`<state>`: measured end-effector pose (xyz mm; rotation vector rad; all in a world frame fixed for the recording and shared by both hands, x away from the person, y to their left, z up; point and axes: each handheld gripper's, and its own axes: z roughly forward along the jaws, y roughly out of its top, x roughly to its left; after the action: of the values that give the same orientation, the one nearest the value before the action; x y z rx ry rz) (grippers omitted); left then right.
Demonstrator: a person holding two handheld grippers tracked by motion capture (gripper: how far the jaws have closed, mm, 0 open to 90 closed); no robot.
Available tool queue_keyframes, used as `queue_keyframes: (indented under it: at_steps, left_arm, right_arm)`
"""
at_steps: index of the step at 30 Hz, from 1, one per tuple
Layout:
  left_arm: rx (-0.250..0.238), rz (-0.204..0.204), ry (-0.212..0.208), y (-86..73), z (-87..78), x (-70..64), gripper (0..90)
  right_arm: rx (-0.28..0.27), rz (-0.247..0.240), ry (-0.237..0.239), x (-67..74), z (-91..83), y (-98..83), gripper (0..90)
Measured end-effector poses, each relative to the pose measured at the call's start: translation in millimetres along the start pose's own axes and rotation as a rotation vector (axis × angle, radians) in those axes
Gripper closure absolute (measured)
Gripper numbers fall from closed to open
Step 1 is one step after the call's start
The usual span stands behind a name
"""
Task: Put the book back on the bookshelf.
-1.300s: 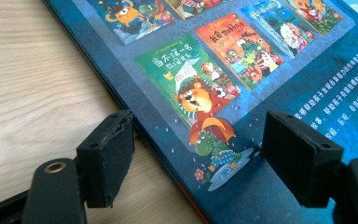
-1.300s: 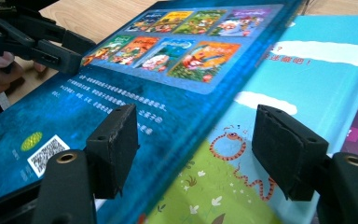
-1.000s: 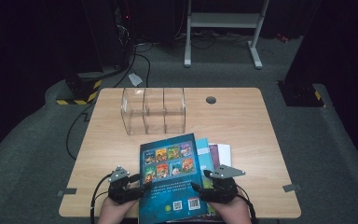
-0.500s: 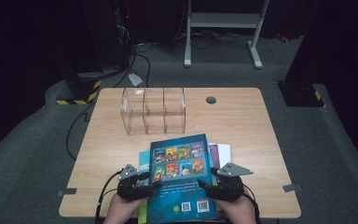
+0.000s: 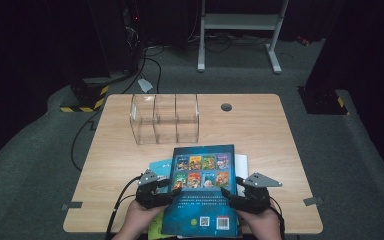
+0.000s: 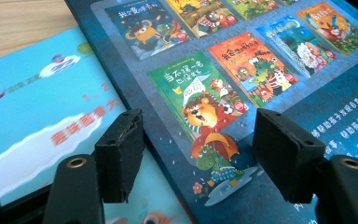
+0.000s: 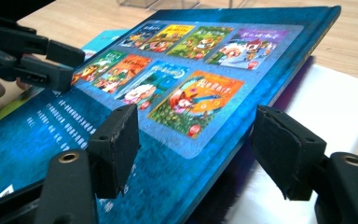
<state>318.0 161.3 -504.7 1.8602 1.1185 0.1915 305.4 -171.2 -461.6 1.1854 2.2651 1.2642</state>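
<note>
A dark blue picture book (image 5: pixel 202 190) with small cover pictures lies between my two grippers at the table's near edge. Its far end is raised off the sheets beneath it. My left gripper (image 5: pixel 167 187) straddles the book's left edge (image 6: pixel 261 70). Its jaws stand wide apart, one over the cover and one beside the edge. On the book's right edge (image 7: pixel 191 93), my right gripper (image 5: pixel 230 195) stands the same way, jaws wide. No pad visibly presses on the cover. The left gripper (image 7: pixel 51 60) also appears across the book in the right gripper view.
Under the book lie a light blue book (image 5: pixel 160 167) and a white sheet (image 5: pixel 241 165). A clear divided organizer (image 5: pixel 165 117) stands at the back of the wooden table (image 5: pixel 260 130), with a round cable hole (image 5: pixel 226 107) to its right.
The dark blue book has shifted to the right and turned from leaning left to square with the table. Both hands moved right with it.
</note>
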Motion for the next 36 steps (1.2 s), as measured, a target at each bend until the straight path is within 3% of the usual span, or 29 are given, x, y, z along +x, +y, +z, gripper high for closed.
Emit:
queue_keyframes:
  at_steps: [5,9,16,20,24,29,31,36]
  left_arm:
    - [-0.01,-0.002,-0.004,0.8,1.7,0.0,34.6]
    - [-0.03,-0.021,-0.015,-4.7,-2.3,1.6,36.6]
    - [-0.009,0.028,-0.03,-12.9,-10.1,-4.3,29.8]
    - [-0.01,0.024,-0.034,-13.4,-10.4,-4.5,29.3]
    - [-0.011,0.02,-0.04,-14.3,-10.6,-4.8,29.2]
    - [-0.017,0.043,-0.036,-15.4,-10.8,-3.9,29.1]
    - [-0.025,0.036,-0.049,-16.1,-10.3,-5.5,32.1]
    - [-0.003,0.041,-0.033,-12.6,-8.9,-7.5,31.8]
  right_arm:
    - [-0.006,0.009,-0.008,-3.8,-1.9,-0.4,33.1]
    - [0.03,0.018,0.0,-5.2,1.1,-3.8,29.5]
    - [0.033,0.038,0.027,-6.0,-0.8,-9.0,25.5]
    - [0.056,0.04,0.056,-0.7,2.1,-10.8,19.4]
    - [0.075,0.046,0.079,2.4,4.5,-11.0,19.3]
    - [0.078,0.057,0.092,1.4,4.5,-11.3,21.2]
    - [0.084,0.056,0.085,2.7,4.2,-10.5,21.9]
    - [0.093,0.063,0.072,4.0,4.1,-7.9,24.3]
